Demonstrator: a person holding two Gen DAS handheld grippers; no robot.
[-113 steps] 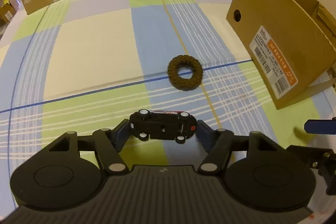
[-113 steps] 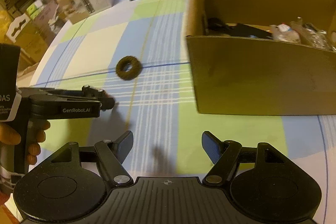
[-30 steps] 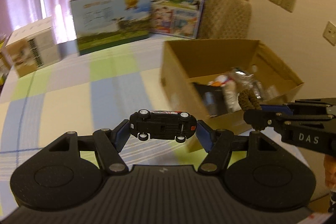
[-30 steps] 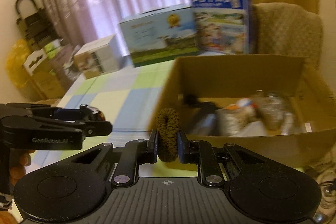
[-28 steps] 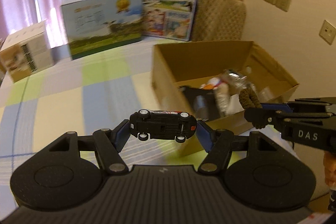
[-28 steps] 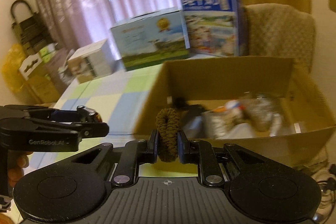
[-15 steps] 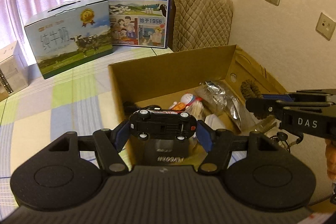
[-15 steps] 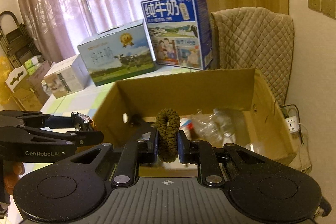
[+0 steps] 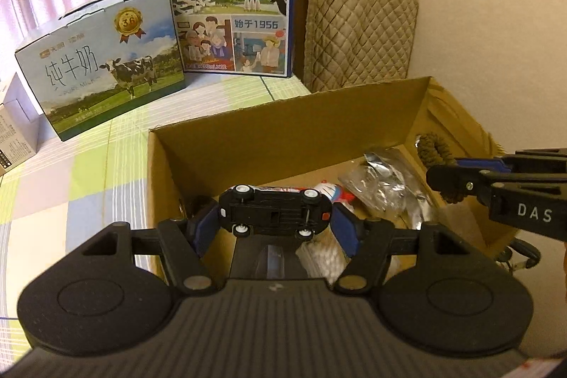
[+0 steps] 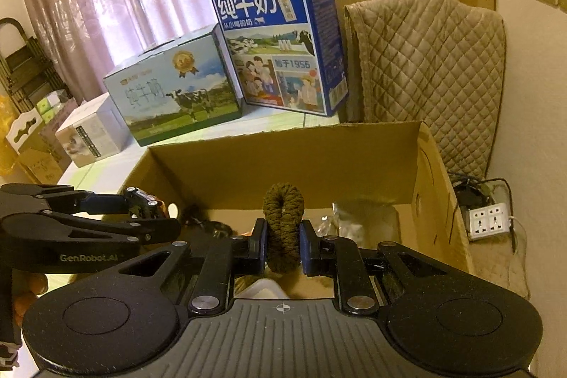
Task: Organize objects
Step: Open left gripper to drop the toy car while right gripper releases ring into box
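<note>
My left gripper (image 9: 274, 220) is shut on a small black toy car (image 9: 274, 211), held sideways with its underside toward the camera, above the near left part of the open cardboard box (image 9: 283, 126). My right gripper (image 10: 282, 248) is shut on a brown fabric ring (image 10: 283, 225), squeezed flat between the pads, over the same box (image 10: 283, 154). In the left wrist view the right gripper (image 9: 443, 181) reaches in from the right with the brown ring (image 9: 434, 149). The left gripper (image 10: 156, 211) with the car (image 10: 141, 197) shows at the left of the right wrist view.
The box holds clear plastic bags (image 9: 386, 183), a small red-and-white item (image 9: 331, 193) and dark objects. Two milk cartons (image 9: 106, 69) (image 9: 230, 6) stand behind it on the checked tablecloth (image 9: 71, 186). A quilted chair (image 10: 432, 77) and a power strip (image 10: 490, 224) lie to the right.
Both grippers have moved closer over the box, each still holding its object; the box now fills more of both views and its inside is seen from above.
</note>
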